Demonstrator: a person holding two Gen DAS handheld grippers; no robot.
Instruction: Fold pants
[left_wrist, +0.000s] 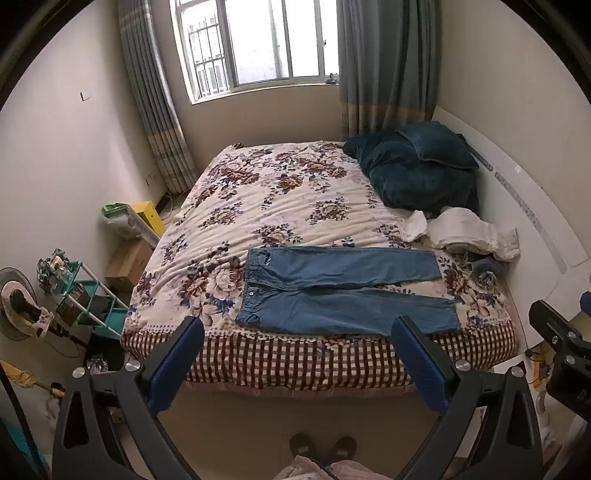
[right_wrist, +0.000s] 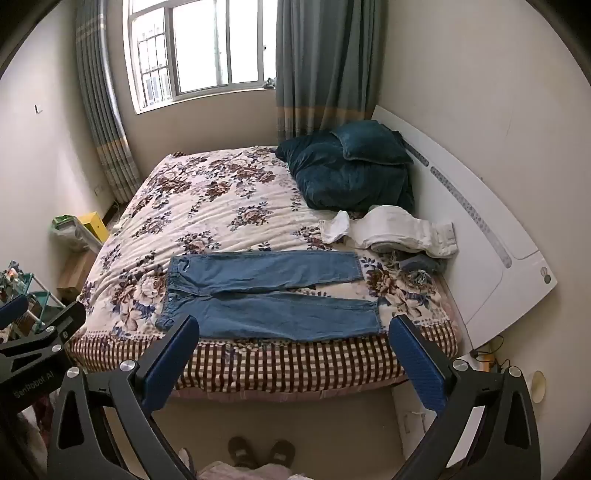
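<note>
Denim pants (left_wrist: 343, 291) (flat, seemingly) beyond jaws

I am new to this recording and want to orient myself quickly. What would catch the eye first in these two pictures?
First the blue jeans, spread flat across the near edge of the floral bedspread, waistband to the left and legs to the right. Behind them, by the white headboard, lie dark teal pillows and a crumpled white garment. In front, the left gripper and the right gripper hang open above the floor, touching nothing.
</note>
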